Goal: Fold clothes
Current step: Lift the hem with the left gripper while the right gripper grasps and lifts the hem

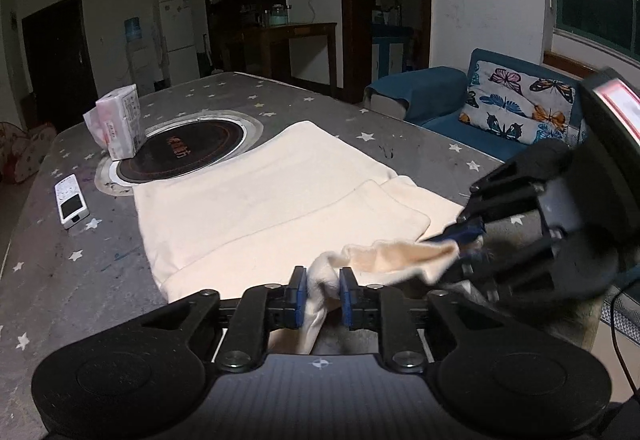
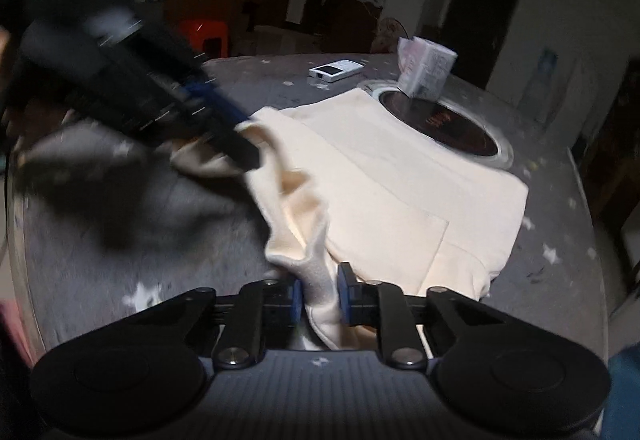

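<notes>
A cream garment (image 1: 256, 208) lies mostly flat on the grey star-patterned table (image 1: 80, 280), with its sleeves folded in over the body. My left gripper (image 1: 322, 290) is shut on a bunched part of the garment's near edge and holds it lifted. My right gripper (image 2: 318, 294) is shut on the same edge a short way along. The raised strip of cloth (image 1: 400, 256) hangs between the two. The right gripper shows at the right of the left wrist view (image 1: 464, 232). The left gripper shows blurred at upper left in the right wrist view (image 2: 240, 136).
A round black induction hob (image 1: 188, 150) is set into the table beyond the garment, which overlaps its rim. A tissue pack (image 1: 118, 120) stands on the hob's edge. A white remote (image 1: 71, 206) lies at the left. A blue sofa (image 1: 480, 108) with a butterfly cushion stands past the table.
</notes>
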